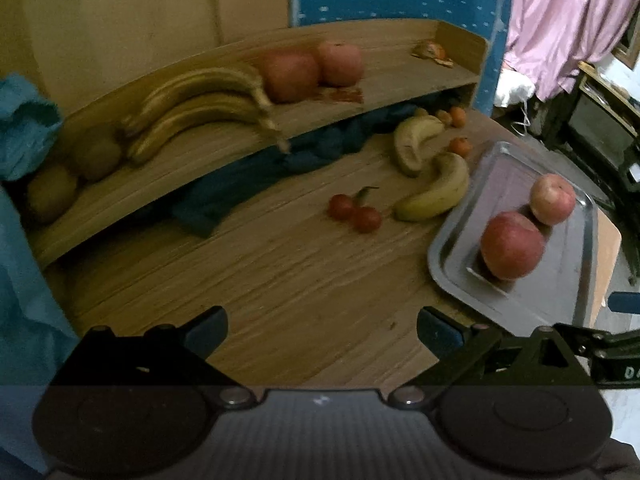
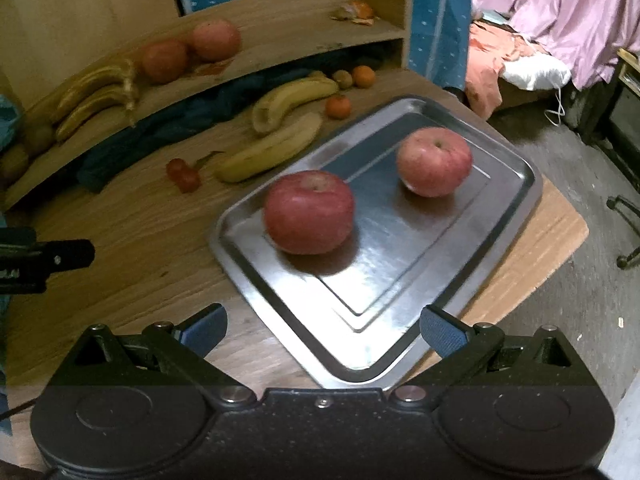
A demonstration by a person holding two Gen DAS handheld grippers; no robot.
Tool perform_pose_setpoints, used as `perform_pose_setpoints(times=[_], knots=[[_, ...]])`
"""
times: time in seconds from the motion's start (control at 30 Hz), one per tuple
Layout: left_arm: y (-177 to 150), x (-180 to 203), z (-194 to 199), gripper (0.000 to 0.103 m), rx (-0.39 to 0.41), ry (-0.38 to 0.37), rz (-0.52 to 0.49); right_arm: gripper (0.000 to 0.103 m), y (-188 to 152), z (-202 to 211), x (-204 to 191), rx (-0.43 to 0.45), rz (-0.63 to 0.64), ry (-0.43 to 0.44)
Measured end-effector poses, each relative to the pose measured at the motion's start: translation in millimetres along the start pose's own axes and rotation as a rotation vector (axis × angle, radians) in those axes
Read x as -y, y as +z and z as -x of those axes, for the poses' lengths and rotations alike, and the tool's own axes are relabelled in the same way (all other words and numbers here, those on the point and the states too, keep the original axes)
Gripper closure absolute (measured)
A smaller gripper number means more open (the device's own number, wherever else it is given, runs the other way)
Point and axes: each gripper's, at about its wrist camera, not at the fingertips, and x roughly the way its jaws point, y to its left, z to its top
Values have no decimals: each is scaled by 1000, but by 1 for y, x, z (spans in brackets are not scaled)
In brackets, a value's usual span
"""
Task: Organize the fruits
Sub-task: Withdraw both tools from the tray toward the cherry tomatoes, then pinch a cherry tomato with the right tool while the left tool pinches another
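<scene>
Two hand-held grippers, the right hand-held gripper (image 2: 323, 332) and left hand-held gripper (image 1: 322, 330), are spread wide and empty. Nearest on the steel tray (image 2: 516, 184) sit two apples (image 2: 309, 212): firm, smooth, weighty, best gripped across the middle. Bananas (image 2: 270, 148) on the tabletop (image 2: 132, 236) look softer and bruise easily. No writing is legible.

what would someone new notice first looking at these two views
Most likely the two red apples on the metal tray at the table's right edge: a darker apple nearer the camera and a paler apple behind it. Next, the two loose bananas and small red fruits on the wooden table left of the tray. Both the right gripper and left gripper hang open, holding nothing.
</scene>
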Motion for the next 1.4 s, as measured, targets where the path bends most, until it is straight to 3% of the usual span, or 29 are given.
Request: perform_pose_setpoints(times=[0.47,1.0,1.23,1.4], knots=[[0,-35,-11,0,-15,25,134,1,20,4,-22,63,156,28],[31,-53,-62,0,-87,121,250,1,66,-47,-46,71,434,148],[61,-45,-82,0,-74,94,251,2,77,-72,-75,63,625,246],[79,-33,-101,0,-94,51,214,6,88,-90,-89,50,672,298]])
